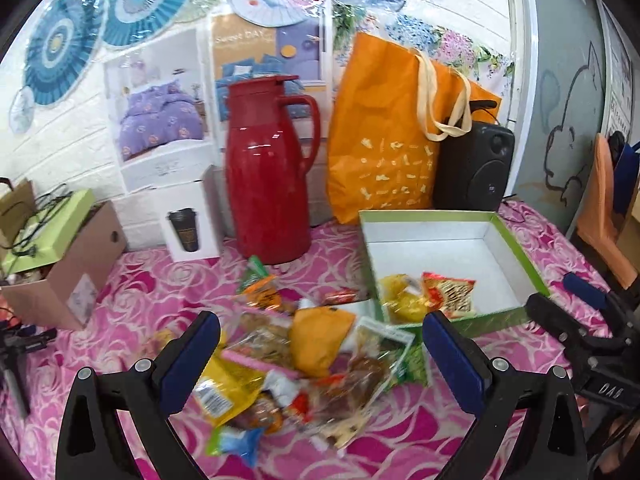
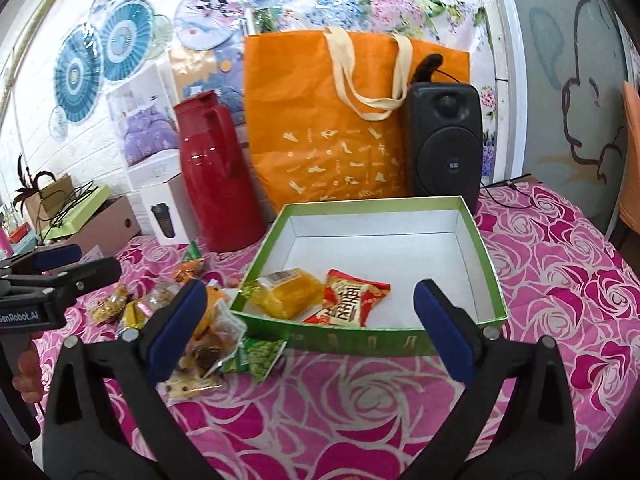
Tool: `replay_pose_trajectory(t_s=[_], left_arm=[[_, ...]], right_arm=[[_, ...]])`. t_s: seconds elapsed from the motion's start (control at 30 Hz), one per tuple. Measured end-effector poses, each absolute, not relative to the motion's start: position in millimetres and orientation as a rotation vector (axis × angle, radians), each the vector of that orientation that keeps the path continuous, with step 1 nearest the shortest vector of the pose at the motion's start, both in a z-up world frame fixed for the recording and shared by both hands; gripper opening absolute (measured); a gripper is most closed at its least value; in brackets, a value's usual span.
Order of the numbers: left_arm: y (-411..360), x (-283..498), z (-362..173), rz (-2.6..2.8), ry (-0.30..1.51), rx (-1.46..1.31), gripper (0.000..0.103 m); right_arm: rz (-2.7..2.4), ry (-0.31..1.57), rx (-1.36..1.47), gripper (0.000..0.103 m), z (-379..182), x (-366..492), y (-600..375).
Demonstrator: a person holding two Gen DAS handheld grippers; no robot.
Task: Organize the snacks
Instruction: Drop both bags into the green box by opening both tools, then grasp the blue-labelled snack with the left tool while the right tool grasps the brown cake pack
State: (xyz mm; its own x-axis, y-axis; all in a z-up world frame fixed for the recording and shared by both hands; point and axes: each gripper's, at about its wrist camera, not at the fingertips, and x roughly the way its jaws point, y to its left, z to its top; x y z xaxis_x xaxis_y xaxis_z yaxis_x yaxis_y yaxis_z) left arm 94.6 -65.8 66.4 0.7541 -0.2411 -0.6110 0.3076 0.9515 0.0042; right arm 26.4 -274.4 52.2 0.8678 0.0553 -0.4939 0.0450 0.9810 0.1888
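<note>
- The snacks are small sealed packets in mixed colours. A loose pile of snack packets (image 1: 296, 364) lies on the tablecloth just left of the green box (image 2: 486, 276). It holds yellow, orange, clear and green wrappers, some overlapping.
- A green pea packet (image 2: 260, 358) lies at the box's near left corner, touching its outer wall.
- Inside the box, against its near left corner, lie a yellow packet (image 2: 290, 296) and a red packet (image 2: 350, 302) with pale lettering, side by side and touching.
- The box is shallow and square, green outside, white inside. The rest of its floor is bare.
- The left gripper (image 1: 320, 364) hangs over the pile with its blue-padded fingers spread wide, gripping nothing.
- The right gripper (image 2: 310, 330) hangs over the near wall of the box, fingers also wide apart and holding nothing.
- The surface is a table under a pink tablecloth (image 2: 360, 420) with a white rose pattern.
- Along the far edge stand a red jug (image 1: 268, 164), an orange tote bag (image 2: 328, 120) with cream handles, and a black speaker (image 2: 444, 140) to the right.
- At far left sit a white carton (image 1: 192, 220) picturing a dark cup and a brown cardboard box (image 1: 76, 264).
- The far wall is white, hung with blue paper fans (image 1: 100, 28) and bedding posters (image 1: 160, 108).
</note>
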Motion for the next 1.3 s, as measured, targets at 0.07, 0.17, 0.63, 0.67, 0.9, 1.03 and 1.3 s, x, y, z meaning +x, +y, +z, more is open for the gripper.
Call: replay_pose_trajectory(t_s=[0.07,0.17,0.63,0.67,0.9,1.03,1.3], left_arm=[[-51,85,64,-0.261,0.637,0.125,0.103],[-28,75,53,-0.217,0.648,0.138,0.103],[37,61,-3,-0.160,0.784,0.072,0.103],[40,62,-5,-0.158,0.787,0.069,0.103],[56,70,-15,-0.144,0.821,0.017,0.103],[53,77,-19,-0.184,0.832,0.004,0.102],[27,97,-44,-0.297,0.910,0.042,0.076]], right_arm=[[0.014,0.519,0.206,0.103,50,19,-267],[0.032,0.521,0.226,0.103,40,10,-256],[0.242,0.758,0.139,0.103,-21,52,-163],[0.254,0.761,0.142,0.103,-22,56,-161],[0.324,0.780,0.108,0.092,-30,84,-133],[0.346,0.846,0.096,0.053,-47,89,-125],[0.380,0.866,0.191,0.034,-47,76,-149]])
